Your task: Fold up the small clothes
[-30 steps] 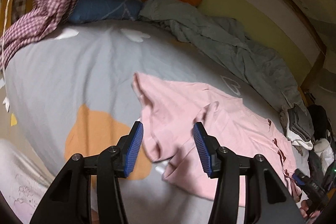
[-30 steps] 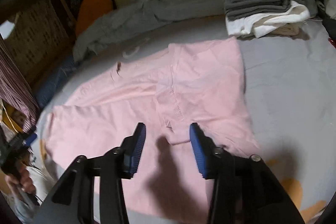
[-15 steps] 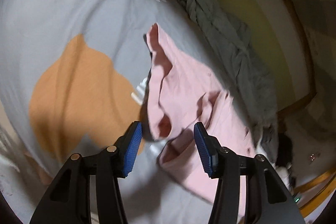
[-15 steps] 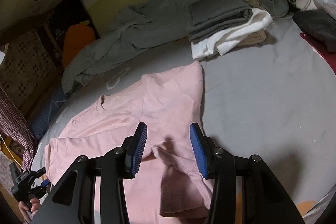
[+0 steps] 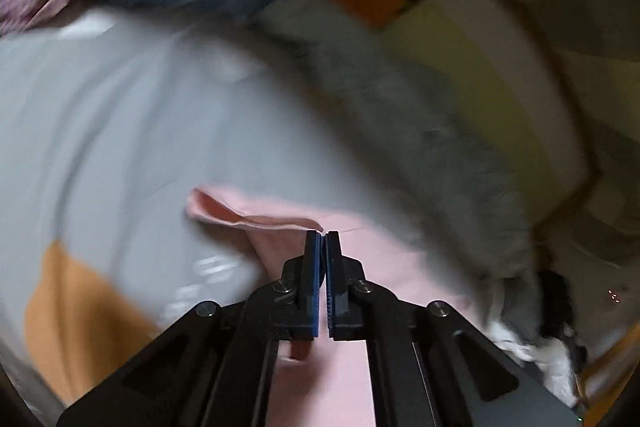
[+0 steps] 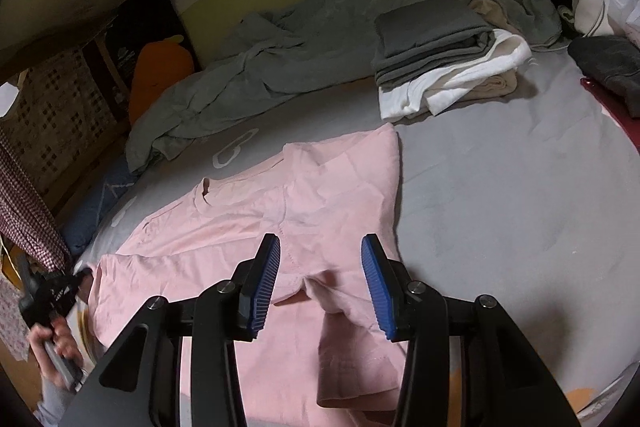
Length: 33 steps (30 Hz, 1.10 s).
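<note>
A pink T-shirt lies spread on the grey bed sheet, one side folded over. My left gripper is shut on the shirt's edge, and the pink hem rises to its tips in a blurred left wrist view. The right wrist view shows that same left gripper at the shirt's far left corner, held by a hand. My right gripper stands open just above a wrinkled sleeve near the shirt's front. Nothing is pressed between its pads.
A stack of folded grey and white clothes sits at the back right. A crumpled grey blanket runs along the back by an orange cushion. Dark clothes lie far right. A checked cloth hangs at the left.
My left gripper has closed on the pink shirt's edge and swung, lifting the hem; its view is now blurred. The right gripper stays open, hardly moved over the sleeve.
</note>
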Each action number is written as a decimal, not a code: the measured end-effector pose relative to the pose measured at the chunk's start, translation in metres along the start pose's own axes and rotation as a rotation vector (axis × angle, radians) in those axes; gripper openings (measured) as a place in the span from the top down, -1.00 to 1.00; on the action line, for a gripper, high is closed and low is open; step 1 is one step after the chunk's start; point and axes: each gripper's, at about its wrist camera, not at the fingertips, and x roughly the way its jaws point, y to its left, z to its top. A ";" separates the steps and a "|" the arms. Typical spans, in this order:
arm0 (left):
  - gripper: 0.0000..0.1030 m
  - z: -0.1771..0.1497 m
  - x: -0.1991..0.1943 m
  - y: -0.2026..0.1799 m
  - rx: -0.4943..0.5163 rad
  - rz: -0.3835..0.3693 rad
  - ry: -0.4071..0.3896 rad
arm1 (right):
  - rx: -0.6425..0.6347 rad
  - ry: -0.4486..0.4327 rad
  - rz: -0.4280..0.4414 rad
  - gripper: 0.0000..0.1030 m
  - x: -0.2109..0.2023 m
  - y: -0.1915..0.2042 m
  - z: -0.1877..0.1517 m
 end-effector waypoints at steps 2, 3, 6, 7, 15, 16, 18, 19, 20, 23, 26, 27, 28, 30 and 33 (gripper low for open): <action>0.98 -0.007 -0.009 -0.050 0.174 -0.054 -0.001 | 0.014 -0.004 0.010 0.13 -0.002 -0.003 0.001; 0.98 -0.016 -0.009 -0.074 0.261 -0.083 0.024 | 0.022 -0.002 0.015 0.13 -0.002 -0.005 0.002; 0.96 -0.060 0.005 -0.134 0.521 -0.142 0.148 | 0.040 0.015 0.030 0.13 0.001 -0.008 0.003; 0.95 -0.078 0.018 -0.144 0.598 -0.117 0.209 | 0.040 0.021 0.030 0.13 0.002 -0.007 0.002; 0.65 -0.125 0.056 -0.099 0.482 -0.149 0.513 | 0.024 0.007 0.033 0.13 -0.006 -0.008 0.004; 0.49 -0.121 0.043 -0.097 0.475 -0.162 0.476 | 0.024 0.007 0.034 0.13 -0.006 -0.008 0.005; 0.26 -0.106 0.022 -0.096 0.451 -0.196 0.399 | 0.028 0.010 0.031 0.13 -0.005 -0.009 0.005; 0.21 -0.099 0.015 -0.098 0.438 -0.215 0.366 | 0.030 0.015 0.031 0.13 -0.004 -0.009 0.005; 0.13 -0.086 0.008 -0.095 0.424 -0.227 0.331 | 0.030 0.019 0.033 0.13 -0.004 -0.009 0.005; -0.05 -0.049 0.008 -0.097 0.392 -0.182 0.255 | 0.022 0.023 0.036 0.13 -0.003 -0.006 0.004; -0.09 -0.019 0.026 -0.097 0.417 -0.097 0.234 | 0.007 0.017 0.031 0.13 -0.004 -0.002 0.003; -0.12 -0.011 0.040 -0.098 0.429 -0.071 0.255 | 0.003 0.012 0.023 0.13 -0.004 -0.002 0.003; -0.16 -0.005 0.052 -0.094 0.435 -0.059 0.296 | 0.001 0.009 0.017 0.13 -0.004 -0.002 0.003; -0.16 0.003 0.089 -0.087 0.421 -0.093 0.426 | 0.008 0.002 0.004 0.13 -0.005 -0.004 0.003; -0.14 -0.001 0.127 -0.084 0.411 -0.097 0.538 | 0.028 -0.005 0.008 0.13 -0.007 -0.009 0.005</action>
